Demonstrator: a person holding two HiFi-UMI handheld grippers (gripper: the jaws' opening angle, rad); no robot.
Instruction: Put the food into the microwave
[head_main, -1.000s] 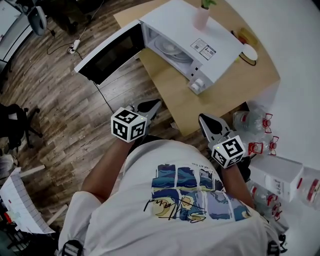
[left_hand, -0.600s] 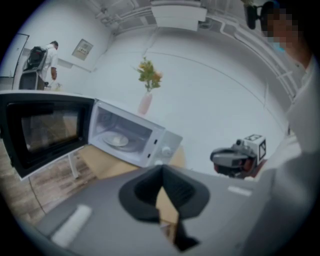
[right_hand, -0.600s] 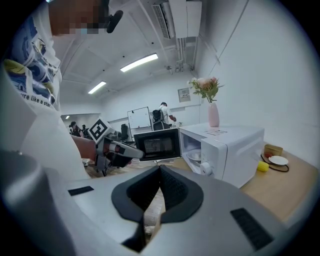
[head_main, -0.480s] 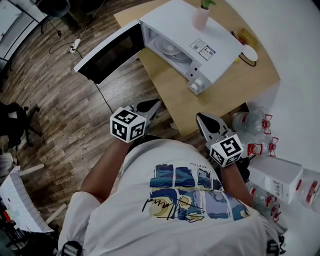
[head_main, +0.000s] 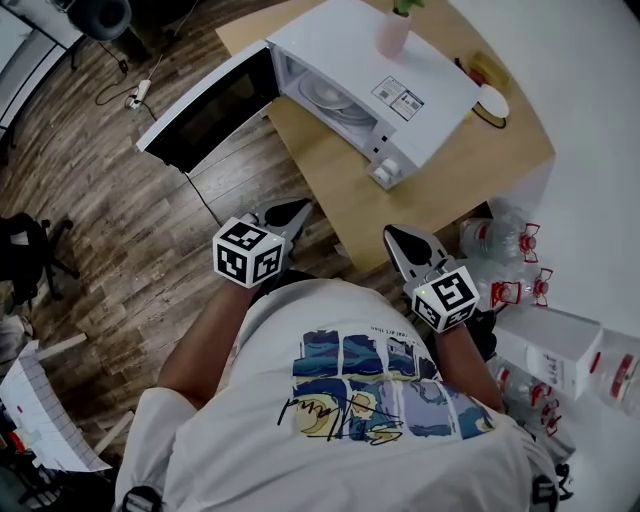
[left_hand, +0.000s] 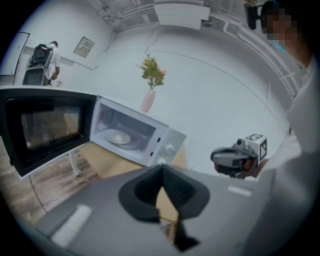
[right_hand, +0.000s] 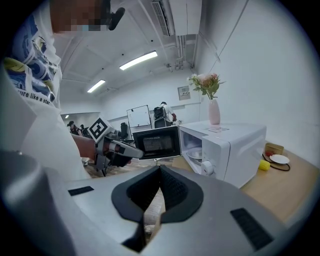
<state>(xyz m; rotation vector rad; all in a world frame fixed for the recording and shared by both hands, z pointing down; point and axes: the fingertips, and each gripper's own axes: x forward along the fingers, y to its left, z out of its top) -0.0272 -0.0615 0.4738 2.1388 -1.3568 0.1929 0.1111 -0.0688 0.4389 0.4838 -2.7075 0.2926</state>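
Note:
A white microwave (head_main: 400, 95) stands on the wooden table (head_main: 470, 165) with its door (head_main: 205, 105) swung wide open to the left. A pale plate (head_main: 335, 95) lies inside on the turntable; I cannot tell what is on it. It also shows in the left gripper view as the plate (left_hand: 119, 137). My left gripper (head_main: 298, 209) is shut and empty, held before the table's near edge. The right gripper (head_main: 393, 235) is likewise shut and empty, beside it. In their own views, the left gripper (left_hand: 162, 168) and the right gripper (right_hand: 160, 168) have pads that meet with nothing between.
A pink vase (head_main: 392, 35) with flowers stands on the microwave. A small white plate (head_main: 492, 100) and a yellow thing (right_hand: 264, 165) lie on the table's far right. Water bottles (head_main: 500, 250) and a white box (head_main: 555, 345) sit on the floor right. An office chair (head_main: 30, 250) stands left.
The picture has slid slightly as the head camera shifted. Both grippers stay shut and hold their places in front of the body.

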